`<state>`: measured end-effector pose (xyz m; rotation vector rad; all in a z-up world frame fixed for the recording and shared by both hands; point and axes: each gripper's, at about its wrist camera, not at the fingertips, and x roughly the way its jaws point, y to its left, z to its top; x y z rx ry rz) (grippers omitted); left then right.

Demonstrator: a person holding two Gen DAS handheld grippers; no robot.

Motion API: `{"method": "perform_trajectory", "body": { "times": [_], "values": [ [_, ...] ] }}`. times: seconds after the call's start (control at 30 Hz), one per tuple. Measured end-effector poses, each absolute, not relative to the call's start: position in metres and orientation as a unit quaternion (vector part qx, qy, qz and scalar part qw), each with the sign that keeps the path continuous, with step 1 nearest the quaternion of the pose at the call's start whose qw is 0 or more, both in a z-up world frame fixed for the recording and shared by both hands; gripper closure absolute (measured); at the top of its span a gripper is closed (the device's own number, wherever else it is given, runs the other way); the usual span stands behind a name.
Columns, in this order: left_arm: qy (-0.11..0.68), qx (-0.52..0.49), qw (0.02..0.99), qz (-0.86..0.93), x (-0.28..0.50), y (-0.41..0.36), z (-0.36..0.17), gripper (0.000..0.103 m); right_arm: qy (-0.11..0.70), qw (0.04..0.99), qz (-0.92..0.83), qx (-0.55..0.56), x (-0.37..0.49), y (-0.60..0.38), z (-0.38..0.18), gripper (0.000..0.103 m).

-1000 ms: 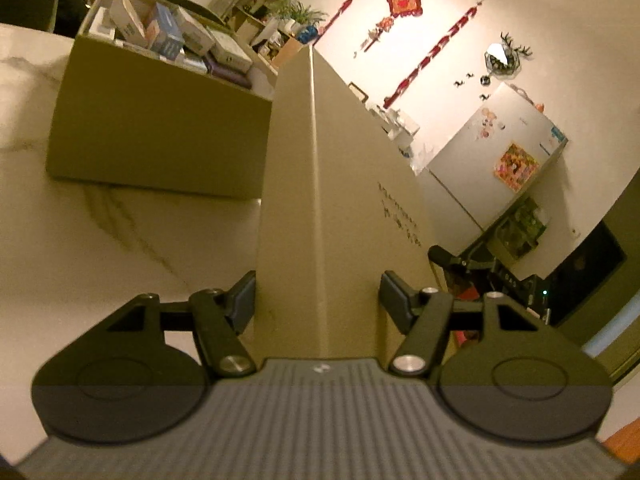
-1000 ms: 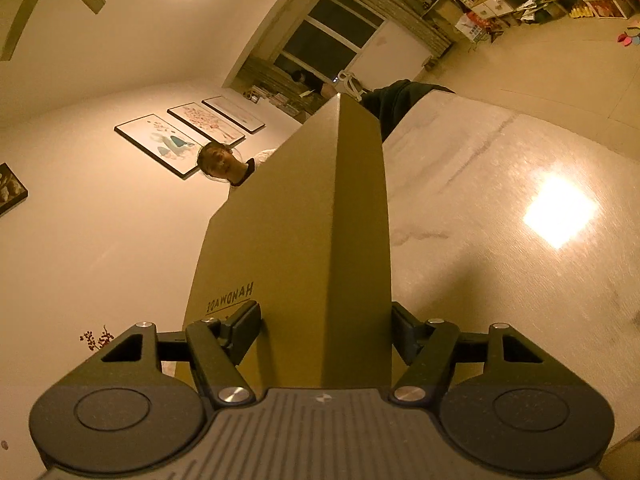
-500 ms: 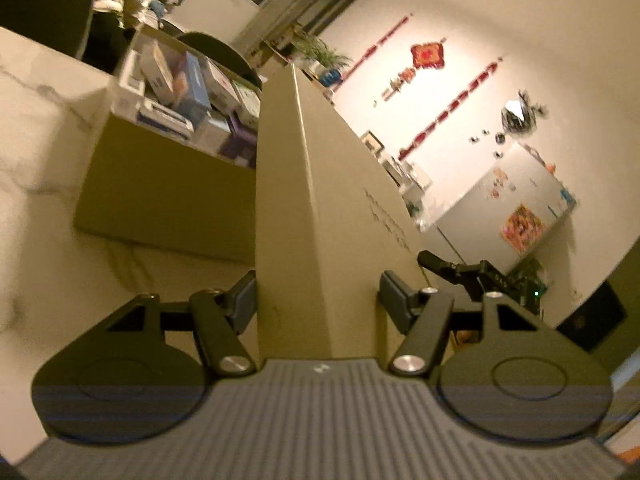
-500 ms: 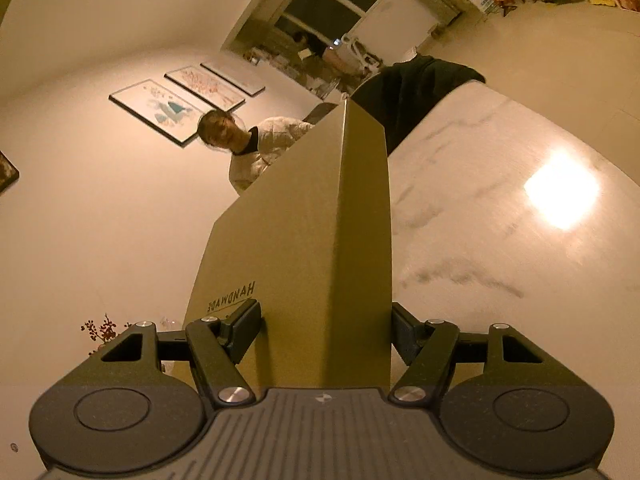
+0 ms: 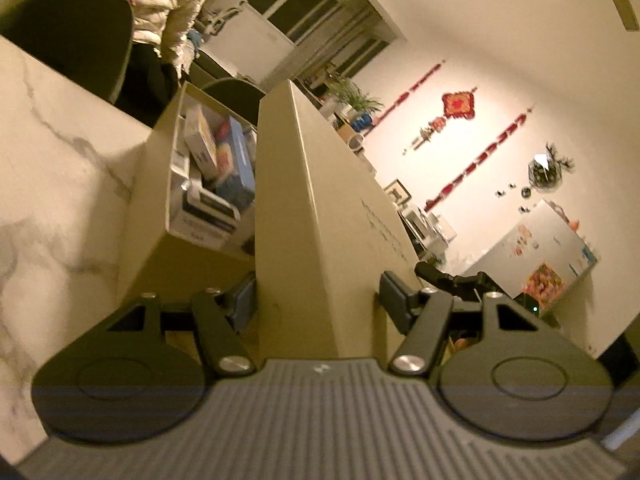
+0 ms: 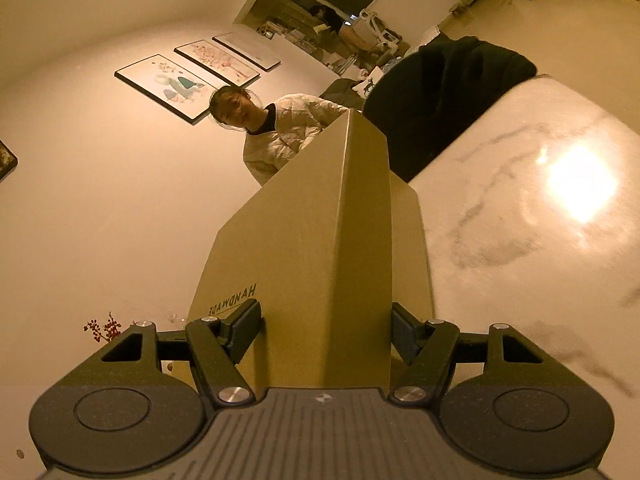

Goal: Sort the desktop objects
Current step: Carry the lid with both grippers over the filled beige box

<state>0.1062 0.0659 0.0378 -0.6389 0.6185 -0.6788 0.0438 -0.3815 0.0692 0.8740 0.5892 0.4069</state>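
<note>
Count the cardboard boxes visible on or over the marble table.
2: a closed flat box held edgewise by both grippers, and an open box full of packages behind it. Others may be hidden.

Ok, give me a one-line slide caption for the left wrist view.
Left gripper clamps one end of a tan cardboard lid above a marble table, beside an open cardboard box packed with small cartons.

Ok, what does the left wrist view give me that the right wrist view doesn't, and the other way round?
Only the left wrist view shows the open cardboard box full of small packages on the table, plus the right gripper at the flat box's far end. Only the right wrist view shows the HANDMADE print and a bare stretch of marble table. Both show a gripper, the left gripper in its own view, shut on the same flat tan box.
</note>
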Motion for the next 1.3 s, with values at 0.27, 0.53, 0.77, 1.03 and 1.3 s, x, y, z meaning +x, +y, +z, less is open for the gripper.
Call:
{"method": "perform_trajectory", "body": {
  "times": [0.27, 0.53, 0.77, 1.03, 1.3],
  "values": [
    [0.29, -0.322, 0.851, -0.298, 0.142, 0.081, 0.042, 0.04, 0.292, 0.843, 0.193, 0.408, 0.089, -0.366, 0.073, 0.032],
    [0.292, -0.346, 0.847, -0.278, 0.167, 0.092, 0.035, 0.039, 0.307, 0.842, 0.188, 0.401, 0.133, -0.349, 0.071, 0.032],
    [0.297, -0.361, 0.843, -0.266, 0.185, 0.096, 0.027, 0.039, 0.32, 0.842, 0.183, 0.395, 0.171, -0.335, 0.069, 0.032],
    [0.294, -0.364, 0.842, -0.269, 0.189, 0.098, 0.023, 0.038, 0.319, 0.839, 0.182, 0.402, 0.187, -0.333, 0.063, 0.033],
    [0.302, -0.343, 0.844, -0.28, 0.191, 0.096, 0.028, 0.032, 0.315, 0.83, 0.189, 0.419, 0.187, -0.34, 0.059, 0.034]
  ]
}}
